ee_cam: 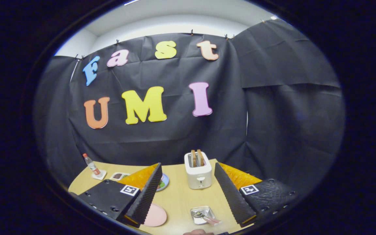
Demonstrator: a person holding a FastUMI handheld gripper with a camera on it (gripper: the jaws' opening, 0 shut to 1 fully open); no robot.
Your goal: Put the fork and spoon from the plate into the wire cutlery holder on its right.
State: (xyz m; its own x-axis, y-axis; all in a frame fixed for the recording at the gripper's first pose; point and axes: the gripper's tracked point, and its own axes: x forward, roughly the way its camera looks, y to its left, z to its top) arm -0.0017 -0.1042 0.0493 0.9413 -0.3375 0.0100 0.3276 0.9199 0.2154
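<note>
My gripper (pixel 188 165) is open and held high above the wooden table (pixel 178 195), nothing between its fingers. A small patterned plate (pixel 164 182) peeks out from behind the left finger (pixel 148 192). A pink round plate (pixel 156 215) lies nearer, half hidden by that same finger. Between the fingers and close to me sits a small shiny metal tray (pixel 202 214) with a pink-handled utensil (pixel 212 221) sticking out of it. What type of utensil it is I cannot tell.
A white toaster (pixel 198 171) with two slices in it stands between the fingertips, further back. A small bottle with a red cap (pixel 92 166) and a card (pixel 119 176) sit at the far left corner. A bit of a hand (pixel 197 232) is below.
</note>
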